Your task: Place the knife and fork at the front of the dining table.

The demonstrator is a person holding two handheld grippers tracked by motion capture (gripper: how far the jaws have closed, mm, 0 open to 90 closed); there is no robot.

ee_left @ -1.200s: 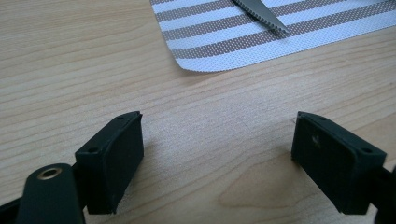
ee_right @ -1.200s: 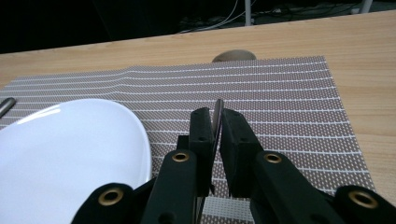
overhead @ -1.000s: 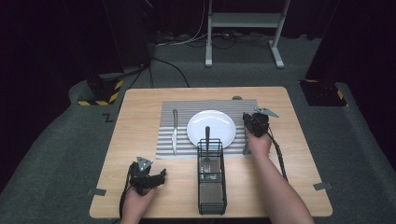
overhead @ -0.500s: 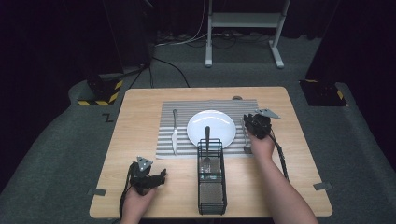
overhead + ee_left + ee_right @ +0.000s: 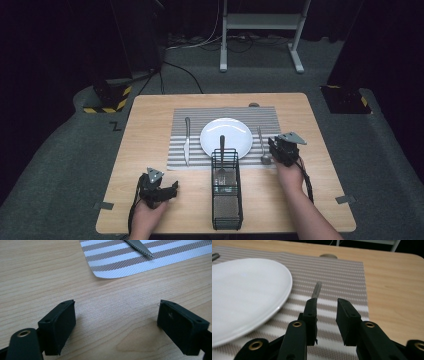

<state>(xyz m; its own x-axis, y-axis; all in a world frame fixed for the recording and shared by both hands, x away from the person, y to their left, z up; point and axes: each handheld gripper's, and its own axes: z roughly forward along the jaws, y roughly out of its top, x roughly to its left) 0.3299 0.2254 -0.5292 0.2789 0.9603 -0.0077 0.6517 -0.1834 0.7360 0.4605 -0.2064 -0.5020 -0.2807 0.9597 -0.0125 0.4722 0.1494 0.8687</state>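
We see a light wooden tabletop (image 5: 150, 125) with rounded corners. A grey-and-white striped placemat (image 5: 270, 117) lies flat across its far middle, and a black wire basket (image 5: 226, 195) stands at the near middle, its far end just over the mat's near edge. A small round grey disc (image 5: 254, 105) sits just beyond the mat's far edge.
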